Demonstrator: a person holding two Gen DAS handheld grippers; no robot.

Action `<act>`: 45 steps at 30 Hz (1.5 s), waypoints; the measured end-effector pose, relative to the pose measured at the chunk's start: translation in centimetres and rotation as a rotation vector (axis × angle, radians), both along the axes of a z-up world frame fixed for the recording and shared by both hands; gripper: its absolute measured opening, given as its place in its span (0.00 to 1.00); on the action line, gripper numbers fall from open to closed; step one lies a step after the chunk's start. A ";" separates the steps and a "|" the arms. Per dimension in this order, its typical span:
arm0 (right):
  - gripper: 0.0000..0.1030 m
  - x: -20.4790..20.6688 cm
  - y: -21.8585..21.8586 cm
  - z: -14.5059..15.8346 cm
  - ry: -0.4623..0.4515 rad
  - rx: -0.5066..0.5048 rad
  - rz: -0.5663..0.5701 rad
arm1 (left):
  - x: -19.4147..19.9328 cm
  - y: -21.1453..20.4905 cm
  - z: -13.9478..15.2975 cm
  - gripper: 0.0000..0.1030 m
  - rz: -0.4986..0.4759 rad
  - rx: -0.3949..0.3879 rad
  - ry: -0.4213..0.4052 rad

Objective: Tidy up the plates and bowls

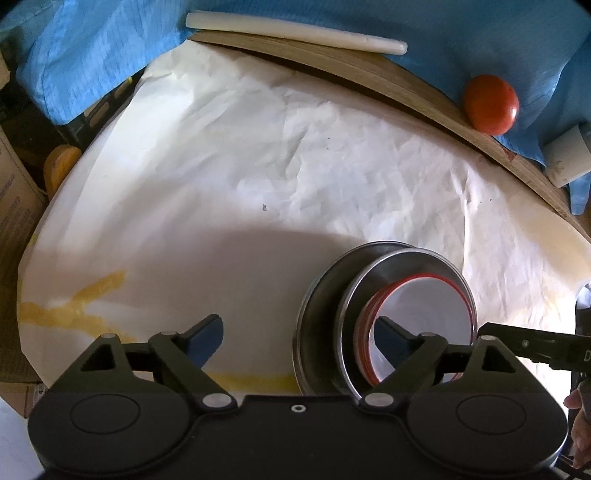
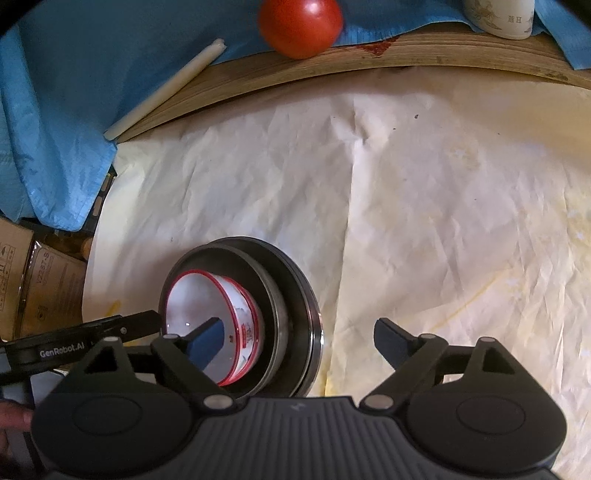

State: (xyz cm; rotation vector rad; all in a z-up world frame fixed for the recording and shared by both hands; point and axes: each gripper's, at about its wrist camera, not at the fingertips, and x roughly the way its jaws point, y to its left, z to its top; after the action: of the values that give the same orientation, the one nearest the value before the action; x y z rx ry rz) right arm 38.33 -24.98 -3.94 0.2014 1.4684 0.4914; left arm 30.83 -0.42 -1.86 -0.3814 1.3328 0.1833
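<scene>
Both tools hang over the paper-covered counter (image 1: 258, 166), pointing steeply down at one neat stack. The left tool (image 1: 299, 339) has its jaws spread wide, nothing between them; its right finger merely overlaps the stack in that view. The right tool (image 2: 299, 339) is spread wide too, gripping nothing, its left finger crossing the bowl's mouth in its own view.

And the stack itself: a red-rimmed white bowl (image 2: 207, 306) sits nested in a steel bowl (image 2: 273, 295), which sits on a wide steel plate (image 2: 310, 306), all together near the counter's front edge, between the two tools.

By my read, the sorting looks essentially done: no loose plate or bowl shows elsewhere. Only a tomato (image 2: 300, 26), a white stick (image 1: 295, 33) and a cup (image 2: 498, 18) remain at the back on the blue cloth (image 1: 92, 55), none of them dishes to stack.
</scene>
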 end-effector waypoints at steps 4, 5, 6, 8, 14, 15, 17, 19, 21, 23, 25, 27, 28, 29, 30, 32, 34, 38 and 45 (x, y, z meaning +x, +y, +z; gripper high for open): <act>0.92 -0.1 -0.1 0.1 -0.004 0.005 0.007 | -0.3 -0.1 0.2 0.89 0.016 -0.001 -0.005; 0.94 -0.1 -0.1 0.2 -0.005 0.007 0.007 | -0.4 -0.1 0.2 0.91 0.020 -0.001 -0.008; 0.96 -0.1 -0.2 0.2 -0.006 0.009 0.008 | -0.5 -0.1 0.4 0.94 0.025 -0.001 -0.013; 0.99 -0.1 -0.2 0.4 -0.009 0.013 0.010 | -0.7 -0.1 0.6 0.94 0.036 -0.004 -0.029; 0.99 -0.2 -0.4 0.5 -0.013 0.027 0.016 | -1.2 0.1 1.3 0.95 0.078 -0.016 -0.067; 1.00 -0.2 -0.5 0.5 -0.012 0.029 0.018 | -1.2 0.0 1.4 0.95 0.082 -0.016 -0.074; 1.00 -0.2 -0.6 0.6 -0.011 0.035 0.023 | -1.4 -0.1 1.5 0.95 0.089 -0.016 -0.090; 1.00 -0.2 -0.7 0.7 -0.012 0.041 0.028 | -1.6 -0.2 1.7 0.95 0.098 -0.016 -0.104; 1.00 -0.2 -0.8 0.8 -0.019 0.045 0.033 | -1.9 -0.3 1.8 0.95 0.108 -0.014 -0.111; 1.00 -0.3 -0.8 0.9 -0.024 0.048 0.040 | -2.2 -0.4 1.9 0.95 0.116 -0.013 -0.113; 1.00 -0.5 -0.9 1.0 -0.027 0.052 0.049 | -2.4 -0.5 2.0 0.95 0.120 -0.010 -0.114; 1.00 -0.6 -0.9 1.1 -0.031 0.053 0.060 | -2.7 -0.8 2.1 0.95 0.121 -0.005 -0.116; 1.00 -0.6 -0.8 1.0 -0.031 0.053 0.065 | -2.9 -0.8 2.1 0.95 0.121 -0.003 -0.116; 1.00 -0.7 -0.9 1.1 -0.033 0.053 0.069 | -3.0 -0.9 2.2 0.95 0.121 0.000 -0.116; 1.00 -0.7 -0.8 1.1 -0.034 0.055 0.072 | -3.1 -0.9 2.2 0.95 0.121 0.003 -0.117; 1.00 -0.9 -0.7 1.2 -0.041 0.057 0.073 | -3.3 -0.8 2.3 0.95 0.124 0.005 -0.119; 1.00 -1.0 -0.7 1.3 -0.050 0.057 0.072 | -3.3 -0.8 2.4 0.95 0.122 0.004 -0.124; 1.00 -1.0 -0.5 1.7 -0.068 0.053 0.065 | -3.2 -0.6 2.6 0.95 0.111 0.000 -0.139; 1.00 -1.1 0.0 2.4 -0.106 0.037 0.048 | -2.6 -0.2 2.9 0.95 0.075 -0.009 -0.166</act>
State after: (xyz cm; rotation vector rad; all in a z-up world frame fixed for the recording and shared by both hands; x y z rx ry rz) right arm 37.27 -24.96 -1.55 0.1673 1.3643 0.5597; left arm 28.26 -0.65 1.04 -0.4455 1.1567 0.2035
